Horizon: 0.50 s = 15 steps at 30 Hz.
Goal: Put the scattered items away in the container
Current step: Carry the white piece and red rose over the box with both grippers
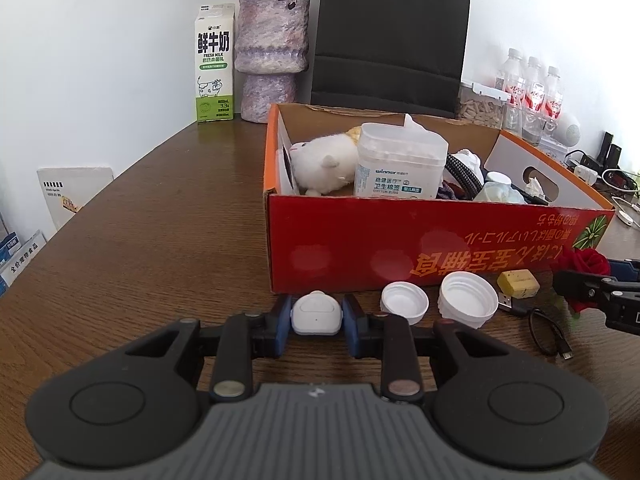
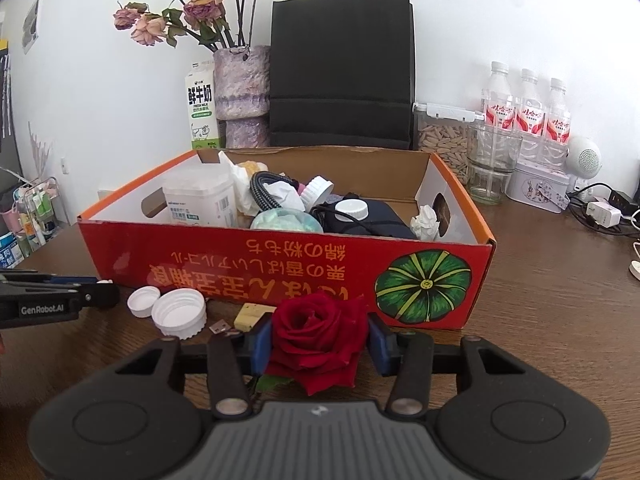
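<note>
A red cardboard box [image 1: 400, 240] [image 2: 280, 264] stands on the wooden table, holding a plush toy, a cotton-bud tub, cables and caps. My left gripper [image 1: 316, 314] is shut on a small white device [image 1: 317, 315] just in front of the box. My right gripper [image 2: 320, 340] is shut on a red rose [image 2: 318, 336], also seen at the right edge of the left wrist view [image 1: 584, 264]. Two white caps [image 1: 404, 302] [image 1: 468, 298] [image 2: 178, 312], a yellow block [image 1: 518, 282] [image 2: 252, 314] and a black USB cable [image 1: 548, 332] lie before the box.
Behind the box stand a milk carton [image 1: 214, 64], a stone vase [image 1: 272, 56], a black paper bag [image 2: 342, 72], water bottles [image 2: 528, 108], a glass [image 2: 490, 168] and a tin [image 2: 538, 184]. Chargers and cables [image 2: 600, 212] lie at the far right.
</note>
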Motion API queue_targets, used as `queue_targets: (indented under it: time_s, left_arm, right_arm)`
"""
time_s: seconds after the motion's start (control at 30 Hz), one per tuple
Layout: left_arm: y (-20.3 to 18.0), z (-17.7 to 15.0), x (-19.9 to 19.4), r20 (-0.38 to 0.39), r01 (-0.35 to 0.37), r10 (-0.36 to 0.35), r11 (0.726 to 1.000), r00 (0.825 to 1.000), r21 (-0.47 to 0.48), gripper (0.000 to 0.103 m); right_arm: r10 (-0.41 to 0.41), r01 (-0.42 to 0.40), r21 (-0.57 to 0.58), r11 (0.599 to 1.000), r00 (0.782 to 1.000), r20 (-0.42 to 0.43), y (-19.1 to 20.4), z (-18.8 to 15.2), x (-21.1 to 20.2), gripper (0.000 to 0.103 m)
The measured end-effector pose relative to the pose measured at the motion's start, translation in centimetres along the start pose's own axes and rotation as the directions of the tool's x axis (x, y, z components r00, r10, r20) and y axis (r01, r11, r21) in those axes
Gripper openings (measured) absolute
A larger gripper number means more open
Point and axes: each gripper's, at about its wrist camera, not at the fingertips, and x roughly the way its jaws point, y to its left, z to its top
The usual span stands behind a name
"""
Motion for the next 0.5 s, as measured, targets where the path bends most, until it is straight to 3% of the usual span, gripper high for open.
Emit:
queue_targets:
  time_s: [0.23, 0.5]
  left_arm:
    - [0.5, -0.3, -2.3, 0.052, 0.003, -0.001, 0.999, 0.999, -0.054, 0.027]
    - [0.0, -1.0, -4.2, 0.078, 0.017, -0.012, 0.998, 0.997, -0.054, 0.028]
  right_arm:
    - [-0.010, 0.010, 0.010, 1.000, 0.999, 0.044, -0.2, -0.4, -1.7, 0.046]
    - [-0.019, 0.017, 0.025, 1.000, 0.996, 0.088, -0.2, -1.0, -3.9, 0.046]
